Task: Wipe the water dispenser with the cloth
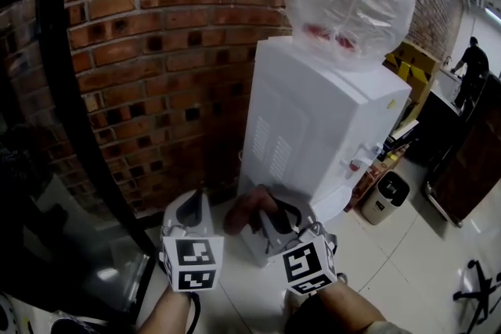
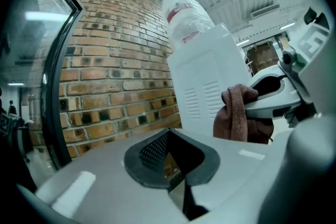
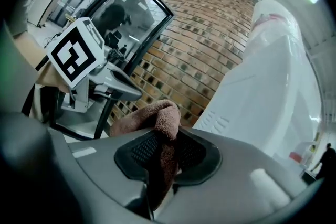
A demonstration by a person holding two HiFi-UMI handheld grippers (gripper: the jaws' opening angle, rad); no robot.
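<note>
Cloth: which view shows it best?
Right gripper view: the cloth sits centre frame, pinched in the right tongs. Left gripper view shows it side-on, hanging from those tongs; head view gives only a brown lump, partly hidden.

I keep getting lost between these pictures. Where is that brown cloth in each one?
Head view: cloth low centre, at the water dispenser foot.
Left gripper view: cloth right of centre, before the dispenser's white side.
Right gripper view: cloth bottom centre, pinched in the right tool.
Shared landmark: the water dispenser, in all three.
</note>
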